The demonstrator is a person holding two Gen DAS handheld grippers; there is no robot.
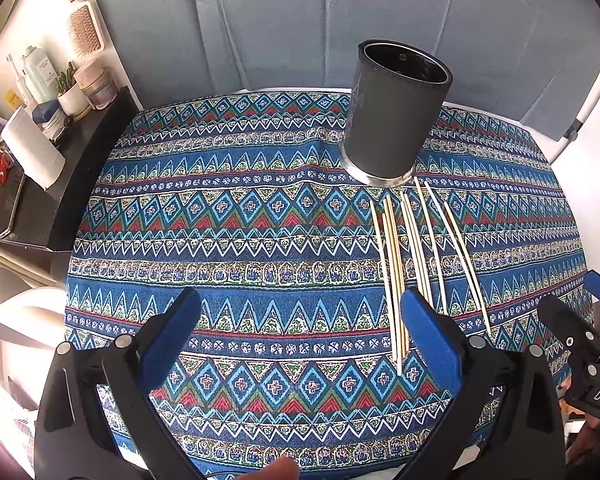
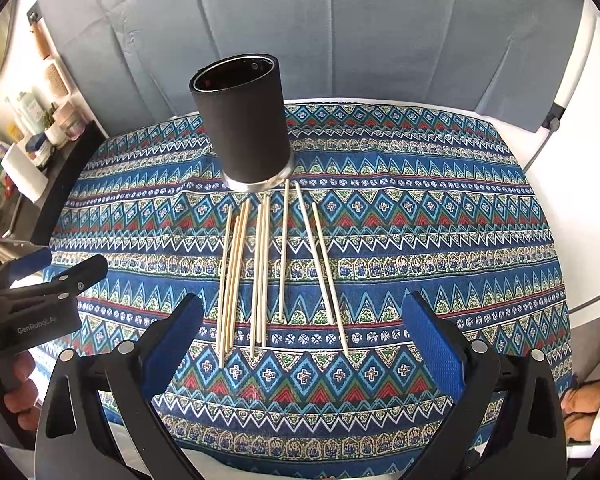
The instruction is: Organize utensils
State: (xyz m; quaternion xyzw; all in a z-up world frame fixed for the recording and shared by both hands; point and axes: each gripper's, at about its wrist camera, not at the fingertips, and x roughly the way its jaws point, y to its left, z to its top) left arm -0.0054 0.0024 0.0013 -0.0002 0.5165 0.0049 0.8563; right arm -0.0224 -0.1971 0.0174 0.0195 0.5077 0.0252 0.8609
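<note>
Several thin wooden and white sticks (image 2: 260, 272) lie side by side on the patterned cloth, pointing toward a dark cylindrical holder (image 2: 246, 128) that stands upright just behind them. The holder (image 1: 392, 116) and sticks (image 1: 416, 256) also show in the left wrist view, at the right. My left gripper (image 1: 300, 320) is open and empty, hovering left of the sticks. My right gripper (image 2: 302, 316) is open and empty, above the near ends of the sticks. The left gripper (image 2: 50, 268) shows at the left edge of the right wrist view.
The table (image 2: 440, 240) is covered by a blue, red and white patterned cloth. A dark side shelf (image 1: 32, 200) at the left holds a paper towel roll (image 1: 32, 148), bottles and jars. A grey padded wall (image 1: 260, 20) stands behind the table.
</note>
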